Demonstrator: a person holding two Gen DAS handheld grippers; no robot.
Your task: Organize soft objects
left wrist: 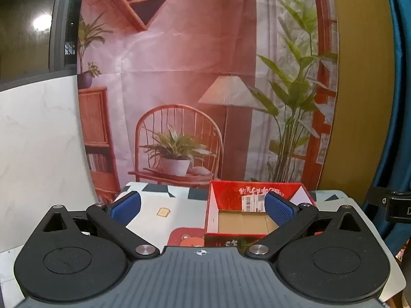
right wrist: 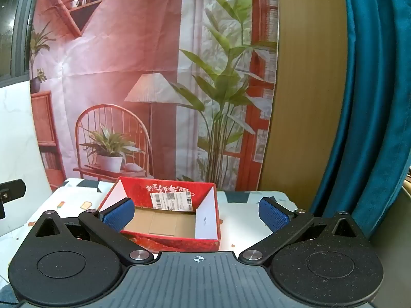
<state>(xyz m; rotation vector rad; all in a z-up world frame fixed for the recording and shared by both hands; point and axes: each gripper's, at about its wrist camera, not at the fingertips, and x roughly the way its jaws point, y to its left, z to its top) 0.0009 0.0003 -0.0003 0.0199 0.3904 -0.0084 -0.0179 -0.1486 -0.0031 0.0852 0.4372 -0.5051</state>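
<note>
Patterned tabletop (right wrist: 241, 200) carrying open red cardboard box (right wrist: 164, 241), nothing inside. Left gripper (left wrist: 203, 206) and right gripper (right wrist: 196, 211) near box, fingers spread wide, gripping nothing.

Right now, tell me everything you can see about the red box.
The red box is an open cardboard carton, red outside with pale script on its far inner wall and a white shipping label stuck there. Its side flaps show white inside, and the floor is bare brown cardboard. It looks empty. It sits upright on the patterned table cover, in front of the printed backdrop. Neither gripper touches it.
</note>
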